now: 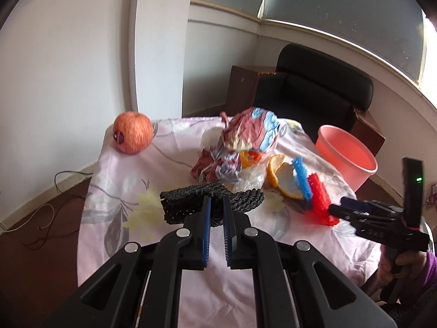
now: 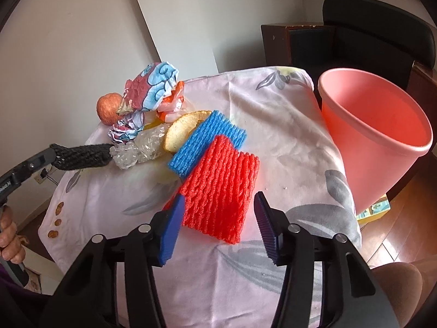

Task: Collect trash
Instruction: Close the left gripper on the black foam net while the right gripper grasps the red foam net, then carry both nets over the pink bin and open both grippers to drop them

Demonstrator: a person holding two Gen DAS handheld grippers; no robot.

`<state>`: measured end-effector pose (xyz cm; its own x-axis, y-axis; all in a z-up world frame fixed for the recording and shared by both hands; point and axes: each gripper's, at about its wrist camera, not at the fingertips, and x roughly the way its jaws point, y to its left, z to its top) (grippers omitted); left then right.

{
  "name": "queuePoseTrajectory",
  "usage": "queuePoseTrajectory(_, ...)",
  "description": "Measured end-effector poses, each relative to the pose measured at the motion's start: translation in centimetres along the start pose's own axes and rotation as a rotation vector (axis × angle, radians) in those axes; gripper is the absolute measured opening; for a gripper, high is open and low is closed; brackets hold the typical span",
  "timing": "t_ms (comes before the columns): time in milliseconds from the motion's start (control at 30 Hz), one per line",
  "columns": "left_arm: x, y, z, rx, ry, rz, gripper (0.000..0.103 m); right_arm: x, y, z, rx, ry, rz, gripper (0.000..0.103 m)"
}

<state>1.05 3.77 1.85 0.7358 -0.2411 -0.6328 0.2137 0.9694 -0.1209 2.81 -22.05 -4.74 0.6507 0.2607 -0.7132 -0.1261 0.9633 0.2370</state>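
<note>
My left gripper (image 1: 217, 199) is shut on a black foam net (image 1: 188, 205), lifted a little off the flowered cloth; from the right wrist view the same net (image 2: 82, 155) hangs from the left gripper (image 2: 52, 153). My right gripper (image 2: 218, 199) stands open astride the near end of a red foam net (image 2: 218, 180) that lies flat. Its left pad is at the net's edge; the right pad is clear of it. Behind the red net lie a blue foam net (image 2: 207, 139), an orange peel (image 2: 185, 128), clear plastic (image 2: 139, 147) and a crumpled printed wrapper (image 2: 153, 84).
A pink bin (image 2: 355, 158) stands at the table's right edge, open and tilted in view. An apple (image 1: 133, 132) sits at the far left corner of the cloth (image 1: 164, 164). A black chair (image 1: 322, 82) and a dark cabinet stand behind the table. Cables lie on the floor at left.
</note>
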Motion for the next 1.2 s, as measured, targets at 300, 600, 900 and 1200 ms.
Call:
queuePoseTrajectory(300, -3.3, -0.7, 1.2, 0.017, -0.077, -0.046, 0.007, 0.6, -0.4, -0.7, 0.035, 0.056, 0.023, 0.004)
queuePoseTrajectory(600, -3.4, -2.8, 2.0, 0.047, -0.113, -0.075, 0.007, -2.5, -1.2, -0.2, 0.034, -0.035, 0.022, 0.001)
queuePoseTrajectory(900, -2.8, -5.9, 3.4, 0.109, -0.152, -0.124, 0.007, -4.3, -2.1, 1.1, 0.050, -0.067, 0.047, 0.001)
queuePoseTrajectory(1200, -1.7, -6.9, 3.7, 0.113, -0.131, -0.140, 0.008, -0.1, -2.0, -0.1, 0.089, 0.083, 0.057, 0.040)
